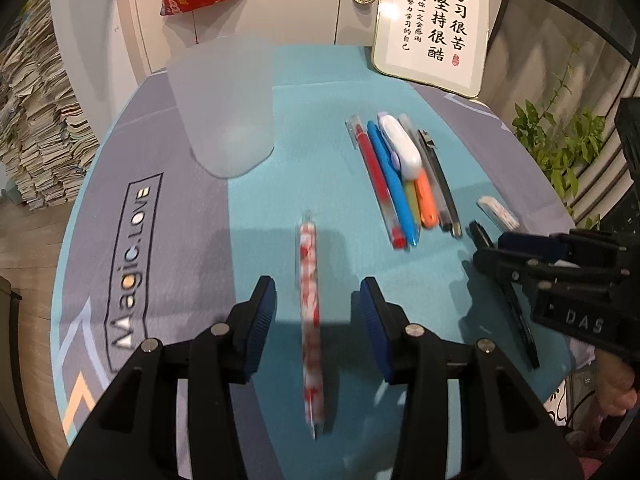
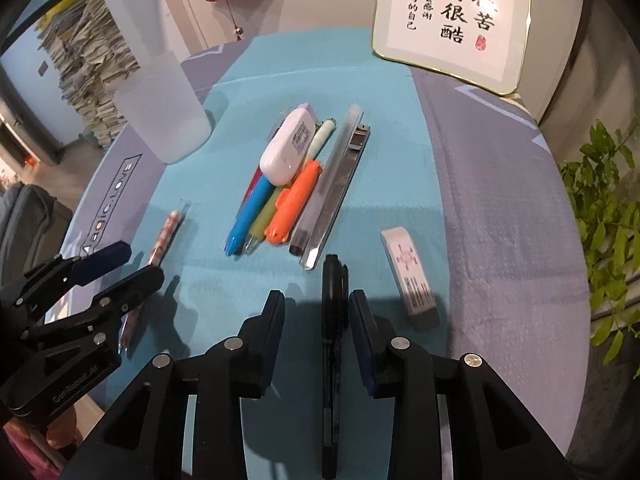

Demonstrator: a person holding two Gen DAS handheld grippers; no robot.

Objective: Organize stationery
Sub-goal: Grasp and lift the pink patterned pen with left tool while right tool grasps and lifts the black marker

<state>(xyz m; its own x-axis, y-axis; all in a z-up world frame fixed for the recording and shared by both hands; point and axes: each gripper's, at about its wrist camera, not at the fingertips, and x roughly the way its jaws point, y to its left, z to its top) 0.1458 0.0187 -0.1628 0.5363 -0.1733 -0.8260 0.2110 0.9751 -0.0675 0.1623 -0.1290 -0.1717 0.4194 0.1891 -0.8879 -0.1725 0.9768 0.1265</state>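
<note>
- Frosted cup (image 1: 226, 108) stands upright towards the far-left part of the surface (image 1: 320, 80), on the seam between the grey and teal areas of the mat; well apart from the pens.
- Left hand-held gripper (image 1: 318, 304) hangs over the near-left part of the surface with its jaws parted; the red-and-white patterned pen (image 1: 310, 312) lies lengthwise in the gap, and neither blue pad (image 1: 264, 312) touches it (released, not grasped); the pen looks blurred, so whether it rests flat on the mat I cannot tell.
- Pen cluster in the middle of the surface, lying side by side and touching: red pen (image 1: 376, 184), blue pen (image 1: 394, 184), yellow-green pen (image 2: 266, 216), orange highlighter (image 2: 294, 204), a clear grey pen (image 2: 326, 188) and a metal-clipped utility knife (image 2: 340, 192); a white correction-tape dispenser (image 2: 288, 152) sits on top of them at the far end.
- Right hand-held gripper (image 2: 318, 312) is over the near-middle of the surface, jaws parted; a black pen (image 2: 332, 320) runs lengthwise between them, close against the right pad (image 2: 362, 320), while the left one stands clear (loosened, no clamp visible).
- White eraser (image 2: 408, 276) in its printed sleeve lies just right of that gripper, on the teal strip near the grey band.
- Framed calligraphy plaque (image 2: 452, 12) leans at the far-right edge.
</note>
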